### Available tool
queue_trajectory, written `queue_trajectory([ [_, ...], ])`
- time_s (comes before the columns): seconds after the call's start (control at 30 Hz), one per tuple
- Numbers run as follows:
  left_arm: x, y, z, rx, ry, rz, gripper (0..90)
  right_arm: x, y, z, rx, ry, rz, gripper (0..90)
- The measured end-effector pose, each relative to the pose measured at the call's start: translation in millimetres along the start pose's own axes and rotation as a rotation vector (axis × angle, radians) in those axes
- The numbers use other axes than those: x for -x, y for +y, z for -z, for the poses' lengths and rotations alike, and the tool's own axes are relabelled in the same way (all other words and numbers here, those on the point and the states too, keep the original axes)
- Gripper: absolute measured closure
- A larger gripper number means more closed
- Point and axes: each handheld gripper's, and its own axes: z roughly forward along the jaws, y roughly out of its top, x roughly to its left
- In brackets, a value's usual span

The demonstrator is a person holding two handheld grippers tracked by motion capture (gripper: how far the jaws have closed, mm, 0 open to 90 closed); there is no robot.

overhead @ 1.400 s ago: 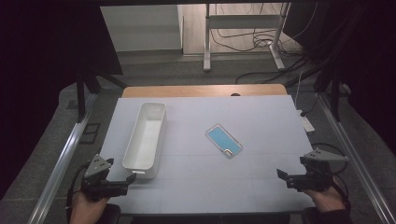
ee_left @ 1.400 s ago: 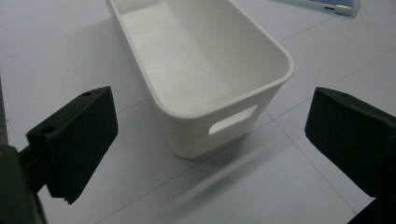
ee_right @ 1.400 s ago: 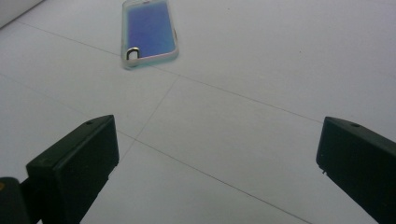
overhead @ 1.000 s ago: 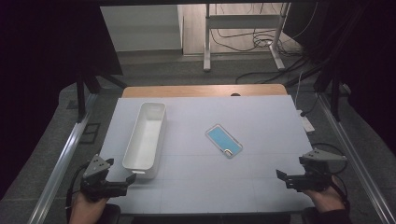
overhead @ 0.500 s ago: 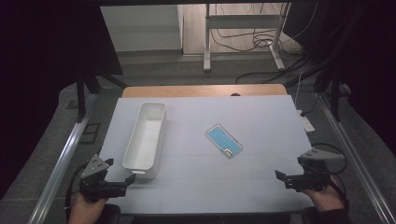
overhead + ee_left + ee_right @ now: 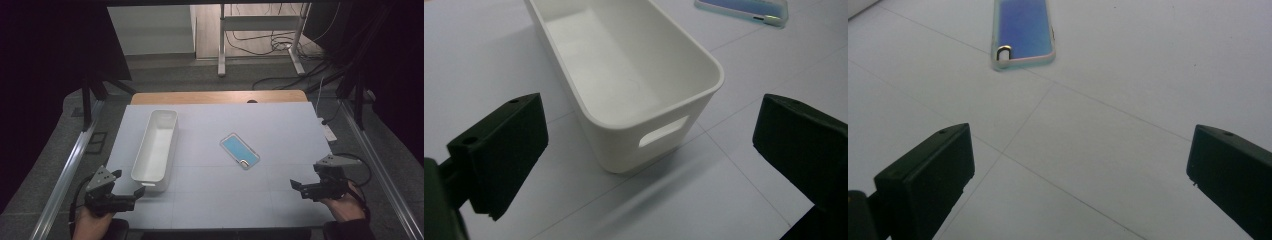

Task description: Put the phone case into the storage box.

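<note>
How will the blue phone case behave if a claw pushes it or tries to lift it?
The phone case lies flat and thin on the table, so it would probably slide, not roll or tip. It looks light. Its low edge likely gives the open right claw little to grip.

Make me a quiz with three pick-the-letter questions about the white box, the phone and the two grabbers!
1. Where does the phone lie?
A. inside the white box
B. flat on the table, to the right of the white box
C. between the right gripper's fingers

2. What colour is the phone's face?
A. blue
B. red
C. yellow

3. How does the left gripper stand?
A. shut on the box's rim
B. shut with nothing in it
C. open, holding nothing

Answers:
1 B: in the high view the phone rests on the table, apart from the white box.
2 A: the high view and the right gripper view both show a blue face.
3 C: the left gripper view shows its fingers wide apart, with the box's near end ahead of them, untouched. The right gripper is open too.
</note>
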Motion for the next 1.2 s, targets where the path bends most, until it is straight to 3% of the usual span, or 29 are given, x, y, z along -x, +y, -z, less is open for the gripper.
queue_trajectory([
  [0.33,0.5,0.0,0.0,-0.005,0.0,-0.003,2.3,-1.4,9.5,-5.2,0.013,0.034,0.009,0.0],
  [0.67,0.6,-0.2,0.1,-0.004,0.0,-0.007,2.4,-6.2,21.6,-16.7,0.014,0.067,0.052,0.0],
  [1.2,0.4,-0.5,0.4,-0.001,-0.004,-0.006,2.3,-12.4,33.5,-32.9,0.015,0.132,0.044,0.0],
])
